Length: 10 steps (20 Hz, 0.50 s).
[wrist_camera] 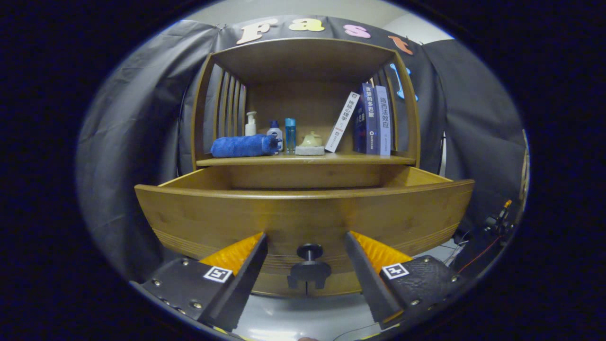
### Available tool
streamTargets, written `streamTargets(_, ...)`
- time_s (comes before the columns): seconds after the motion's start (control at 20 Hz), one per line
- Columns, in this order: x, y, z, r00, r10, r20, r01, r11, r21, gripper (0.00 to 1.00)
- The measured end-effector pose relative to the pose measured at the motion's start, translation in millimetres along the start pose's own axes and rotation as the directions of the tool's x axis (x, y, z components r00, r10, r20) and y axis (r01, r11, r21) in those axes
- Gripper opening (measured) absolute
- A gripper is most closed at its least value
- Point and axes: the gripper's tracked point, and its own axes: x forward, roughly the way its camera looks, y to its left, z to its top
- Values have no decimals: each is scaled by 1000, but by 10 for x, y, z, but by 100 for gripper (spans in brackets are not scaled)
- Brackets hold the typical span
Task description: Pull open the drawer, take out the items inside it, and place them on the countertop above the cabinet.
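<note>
The drawer (303,208) of the wooden cabinet (303,61) stood pulled out toward the camera, its front panel curving across the view just ahead of the tool (307,253). The tool was spread wide, gripping nothing, its two fingers (244,265) flanking the drawer's dark knob (309,270) without touching it. That stance fits a release after the pull, or a pause before withdrawing; which one cannot be settled from this view.

The drawer's interior was hidden behind the front panel, so its contents could not be confirmed. In my judgement the opening step was complete and retrieval had not begun.

The surface (307,160) above the drawer already carried a rolled blue towel (242,146), a white pump bottle (250,124), two small bottles (282,135), a pale teapot on a grey block (310,144) and three books (371,121), one leaning on its neighbours. Free room lay mainly along the front edge, so anything lifted out would probably need to be set there.

The tool would have to rise above the panel to look in.
</note>
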Motion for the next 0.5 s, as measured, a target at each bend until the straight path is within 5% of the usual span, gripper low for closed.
streamTargets(0.5, 418, 43, 200, 999, 20, -32, -17, 994, 111, 99)
